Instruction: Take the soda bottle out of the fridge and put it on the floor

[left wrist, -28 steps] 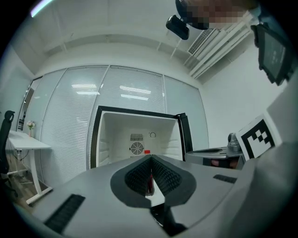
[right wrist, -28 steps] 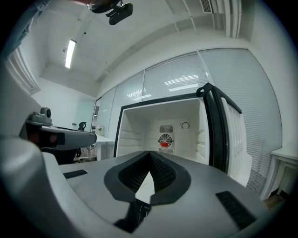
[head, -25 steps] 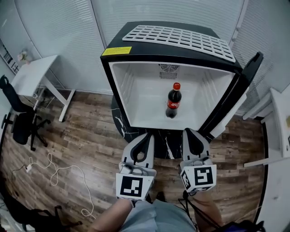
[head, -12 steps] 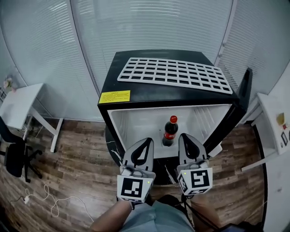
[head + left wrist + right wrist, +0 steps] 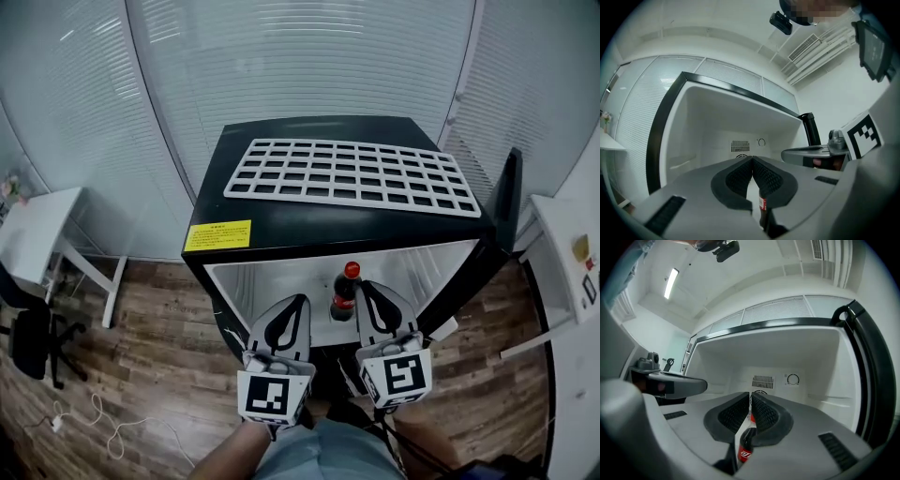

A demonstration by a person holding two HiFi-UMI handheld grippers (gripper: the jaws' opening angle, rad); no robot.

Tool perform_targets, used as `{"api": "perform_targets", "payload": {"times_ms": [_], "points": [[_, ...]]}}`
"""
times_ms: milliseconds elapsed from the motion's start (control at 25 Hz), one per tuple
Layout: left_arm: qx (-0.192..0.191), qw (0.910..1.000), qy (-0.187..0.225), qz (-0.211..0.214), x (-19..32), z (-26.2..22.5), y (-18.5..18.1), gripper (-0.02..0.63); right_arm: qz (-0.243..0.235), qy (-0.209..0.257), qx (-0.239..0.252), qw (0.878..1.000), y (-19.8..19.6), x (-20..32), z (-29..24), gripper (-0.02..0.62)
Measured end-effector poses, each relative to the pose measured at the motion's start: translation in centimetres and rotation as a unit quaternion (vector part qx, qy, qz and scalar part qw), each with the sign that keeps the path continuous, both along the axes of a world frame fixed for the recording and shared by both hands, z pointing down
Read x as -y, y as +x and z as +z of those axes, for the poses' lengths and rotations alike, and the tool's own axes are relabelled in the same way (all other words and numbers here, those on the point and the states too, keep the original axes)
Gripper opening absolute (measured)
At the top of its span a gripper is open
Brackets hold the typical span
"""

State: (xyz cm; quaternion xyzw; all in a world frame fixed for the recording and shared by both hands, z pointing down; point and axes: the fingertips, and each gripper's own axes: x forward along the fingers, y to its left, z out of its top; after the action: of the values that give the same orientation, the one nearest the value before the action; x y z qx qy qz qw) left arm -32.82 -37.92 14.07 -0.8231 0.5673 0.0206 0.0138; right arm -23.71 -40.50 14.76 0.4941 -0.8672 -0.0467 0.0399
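Note:
The soda bottle (image 5: pixel 344 292), dark with a red cap and red label, stands upright on the white floor of the open black fridge (image 5: pixel 281 230). In the head view my left gripper (image 5: pixel 292 302) and right gripper (image 5: pixel 366 286) point level at the fridge opening, one on each side of the bottle and just short of it. Neither touches it. The left gripper (image 5: pixel 752 159) has its pads pressed together, with the bottle (image 5: pixel 762 208) showing below and beyond them. The right gripper (image 5: pixel 750 397) is shut too; its pads have just parted by a sliver, with nothing between them, and the bottle (image 5: pixel 745 448) stands beyond.
A white wire rack (image 5: pixel 352 173) lies on the fridge top. The fridge door (image 5: pixel 506 197) stands open at the right. A white desk (image 5: pixel 37 234), an office chair (image 5: pixel 33 342) and a floor cable (image 5: pixel 103 417) are at the left, a white table (image 5: pixel 572 262) at the right.
Both grippers have moved forward toward the fridge opening and now flank the bottle. The head view has come closer, so the fridge top hides more of the interior.

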Motion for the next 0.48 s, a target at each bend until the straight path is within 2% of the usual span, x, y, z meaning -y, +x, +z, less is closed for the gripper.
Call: {"api": "perform_targets", "payload": {"times_ms": [120,200,280,480], "points": [[0.002,0.9999,-0.007,-0.009,1.3,0.4,0.1,0.016,-0.007,-0.001,0.006,1.000,0.0,1.6,0.2,0.086],[-0.001,0.9997,-0.015,-0.018,2.1,1.0,-0.1,0.016,-0.017,-0.011,0.005,1.000,-0.1,2.8,0.9,0.172],[-0.003,0.9994,-0.023,-0.027,2.7,1.7,-0.3,0.017,-0.028,-0.024,-0.002,0.999,-0.5,3.8,1.9,0.224],[0.006,0.9979,-0.042,-0.048,3.9,3.3,-1.0,0.017,-0.053,-0.054,-0.025,0.997,-1.6,6.0,3.7,0.239]]}}
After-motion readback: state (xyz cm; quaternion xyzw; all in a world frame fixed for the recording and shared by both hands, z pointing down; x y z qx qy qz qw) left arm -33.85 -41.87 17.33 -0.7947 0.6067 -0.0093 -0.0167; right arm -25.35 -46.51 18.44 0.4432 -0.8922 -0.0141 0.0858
